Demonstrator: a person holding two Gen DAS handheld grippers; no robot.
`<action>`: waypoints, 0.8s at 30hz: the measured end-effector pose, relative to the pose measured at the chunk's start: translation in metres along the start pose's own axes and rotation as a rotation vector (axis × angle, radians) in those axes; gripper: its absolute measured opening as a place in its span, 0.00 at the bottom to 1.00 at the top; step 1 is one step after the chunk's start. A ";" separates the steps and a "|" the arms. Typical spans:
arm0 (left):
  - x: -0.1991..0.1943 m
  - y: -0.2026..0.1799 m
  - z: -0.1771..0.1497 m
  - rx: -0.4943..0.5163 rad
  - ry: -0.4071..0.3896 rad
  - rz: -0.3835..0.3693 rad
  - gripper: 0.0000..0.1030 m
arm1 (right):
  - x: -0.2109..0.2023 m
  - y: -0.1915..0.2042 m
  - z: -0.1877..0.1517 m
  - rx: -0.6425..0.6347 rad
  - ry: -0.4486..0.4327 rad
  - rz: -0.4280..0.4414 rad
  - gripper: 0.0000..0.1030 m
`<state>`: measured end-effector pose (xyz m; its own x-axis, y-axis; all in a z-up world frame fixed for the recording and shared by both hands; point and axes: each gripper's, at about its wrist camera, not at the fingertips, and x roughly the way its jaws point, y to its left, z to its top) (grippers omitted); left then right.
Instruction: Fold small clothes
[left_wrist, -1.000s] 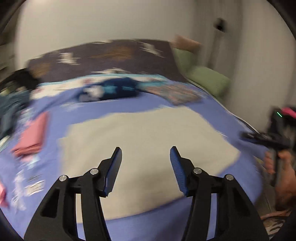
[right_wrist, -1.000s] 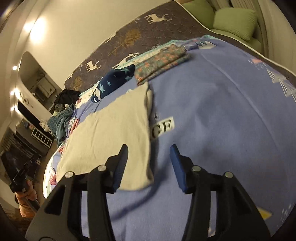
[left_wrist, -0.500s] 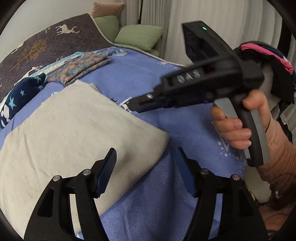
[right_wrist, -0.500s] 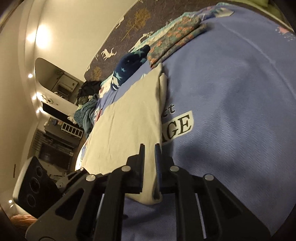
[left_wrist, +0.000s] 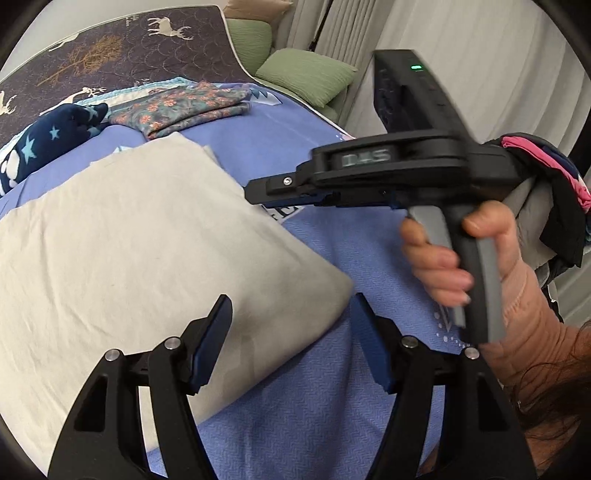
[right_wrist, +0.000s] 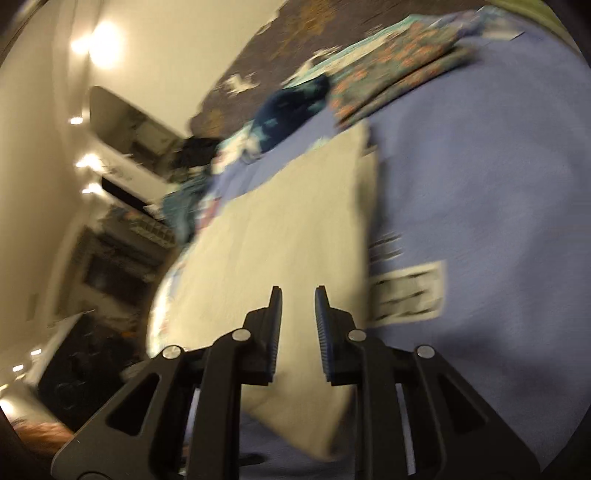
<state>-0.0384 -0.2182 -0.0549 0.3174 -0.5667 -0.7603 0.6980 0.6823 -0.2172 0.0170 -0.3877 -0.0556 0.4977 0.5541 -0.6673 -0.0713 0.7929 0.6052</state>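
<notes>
A beige folded cloth (left_wrist: 147, 251) lies flat on the blue bedspread (left_wrist: 314, 406); it also shows in the right wrist view (right_wrist: 280, 251). My left gripper (left_wrist: 291, 325) is open, its jaws straddling the cloth's near right corner just above it. My right gripper (right_wrist: 298, 299) is partly open and empty, hovering over the cloth's near right part. In the left wrist view the right gripper (left_wrist: 255, 190) is held by a hand over the cloth's right edge.
A folded floral garment (left_wrist: 184, 110) and a navy star-print garment (left_wrist: 48, 140) lie at the far side. Green cushions (left_wrist: 306, 74) lie beyond the bed. A pile of dark and pink clothes (left_wrist: 554, 192) hangs at the right.
My right gripper was shut half a second ago and has opened a little while moving fast. My left gripper swung right earlier and now sits slightly closer to the cloth's corner.
</notes>
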 end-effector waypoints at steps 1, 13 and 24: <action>0.002 0.000 0.001 -0.004 -0.001 -0.007 0.65 | 0.005 -0.006 -0.001 0.029 0.033 0.015 0.23; 0.011 0.006 0.015 -0.056 0.004 -0.008 0.69 | 0.005 0.023 -0.003 -0.025 0.115 0.230 0.23; 0.031 0.043 0.015 -0.244 0.080 -0.012 0.05 | 0.035 0.040 0.002 0.024 0.266 0.292 0.43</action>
<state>0.0108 -0.2130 -0.0788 0.2516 -0.5434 -0.8009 0.5230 0.7726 -0.3599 0.0336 -0.3372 -0.0541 0.2179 0.8045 -0.5525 -0.1552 0.5875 0.7942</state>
